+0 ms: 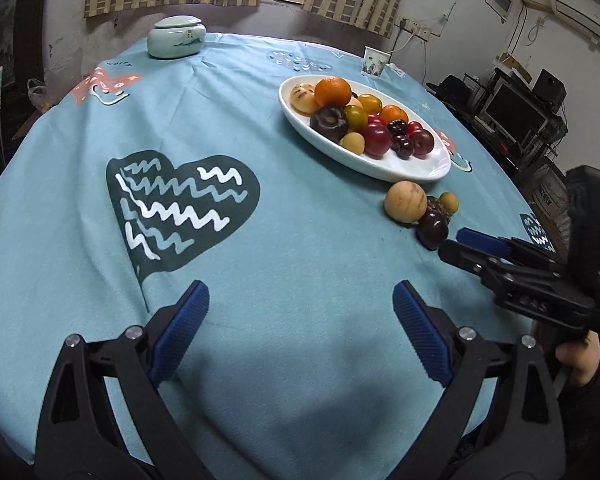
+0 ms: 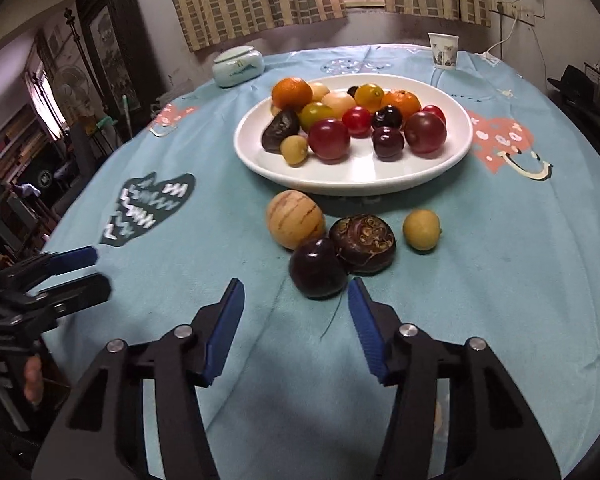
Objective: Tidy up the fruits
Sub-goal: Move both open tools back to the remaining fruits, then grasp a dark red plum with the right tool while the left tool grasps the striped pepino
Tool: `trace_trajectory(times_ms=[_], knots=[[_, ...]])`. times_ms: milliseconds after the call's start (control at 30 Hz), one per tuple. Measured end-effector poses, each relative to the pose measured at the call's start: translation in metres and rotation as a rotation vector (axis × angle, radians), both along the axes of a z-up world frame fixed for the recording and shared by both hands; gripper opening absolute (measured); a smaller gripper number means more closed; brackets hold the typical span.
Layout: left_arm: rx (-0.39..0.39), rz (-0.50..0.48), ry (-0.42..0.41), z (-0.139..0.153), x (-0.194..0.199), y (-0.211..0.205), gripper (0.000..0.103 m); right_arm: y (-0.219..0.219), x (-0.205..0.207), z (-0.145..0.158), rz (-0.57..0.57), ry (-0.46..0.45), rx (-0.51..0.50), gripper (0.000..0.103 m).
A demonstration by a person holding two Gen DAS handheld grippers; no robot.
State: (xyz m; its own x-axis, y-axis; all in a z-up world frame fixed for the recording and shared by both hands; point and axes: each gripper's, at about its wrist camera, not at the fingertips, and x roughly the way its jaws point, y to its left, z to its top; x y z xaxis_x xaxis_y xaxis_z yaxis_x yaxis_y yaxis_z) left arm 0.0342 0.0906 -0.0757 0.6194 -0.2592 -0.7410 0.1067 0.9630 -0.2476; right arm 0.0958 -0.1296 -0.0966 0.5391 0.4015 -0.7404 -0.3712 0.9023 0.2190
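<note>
A white oval plate (image 2: 380, 180) holds several fruits: oranges, red and dark plums, small yellow ones. In front of it on the blue cloth lie a tan striped round fruit (image 2: 295, 219), a dark plum (image 2: 318, 268), a brown ridged fruit (image 2: 363, 244) and a small yellow fruit (image 2: 421, 229). My right gripper (image 2: 296, 292) is open and empty, just short of the dark plum. My left gripper (image 1: 301, 294) is open and empty over bare cloth, left of the loose fruits (image 1: 405, 202). The plate also shows in the left wrist view (image 1: 416, 168).
A pale green lidded jar (image 2: 238, 65) and a paper cup (image 2: 443, 50) stand at the table's far edge. The round table has a blue printed cloth (image 1: 260, 240). Shelves and electronics (image 1: 516, 116) stand to the right of the table.
</note>
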Motion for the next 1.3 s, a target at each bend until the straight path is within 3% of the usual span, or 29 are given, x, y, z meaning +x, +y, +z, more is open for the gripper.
trace_trajectory(times_ms=[100, 233, 300, 567, 900, 1000, 1167, 1300], knots=[[-0.005, -0.008, 0.006, -0.001, 0.002, -0.001, 0.095, 0.008, 0.008, -0.006, -0.009, 0.004, -0.042, 0.055], [-0.006, -0.037, 0.009, -0.001, 0.006, -0.011, 0.095, 0.014, 0.02, -0.016, -0.011, 0.03, -0.071, 0.043], [-0.003, -0.058, 0.017, -0.001, 0.012, -0.02, 0.095, 0.009, 0.021, -0.014, -0.013, 0.032, -0.034, 0.036], [0.039, -0.1, 0.052, -0.008, 0.056, -0.062, 0.095, -0.027, -0.006, 0.003, -0.06, 0.025, -0.022, 0.036], [0.105, -0.111, 0.053, -0.027, 0.103, -0.101, 0.093, -0.058, 0.0, -0.017, -0.095, 0.079, -0.001, 0.037], [0.13, -0.124, 0.057, -0.031, 0.106, -0.107, 0.082, -0.059, 0.002, -0.017, -0.093, 0.075, 0.015, 0.038], [0.06, -0.168, 0.038, -0.027, 0.109, -0.107, 0.041, -0.06, 0.006, -0.018, -0.096, 0.063, 0.039, 0.038], [0.061, -0.181, 0.027, -0.026, 0.105, -0.111, 0.041, -0.059, 0.006, -0.016, -0.093, 0.058, 0.043, 0.037]])
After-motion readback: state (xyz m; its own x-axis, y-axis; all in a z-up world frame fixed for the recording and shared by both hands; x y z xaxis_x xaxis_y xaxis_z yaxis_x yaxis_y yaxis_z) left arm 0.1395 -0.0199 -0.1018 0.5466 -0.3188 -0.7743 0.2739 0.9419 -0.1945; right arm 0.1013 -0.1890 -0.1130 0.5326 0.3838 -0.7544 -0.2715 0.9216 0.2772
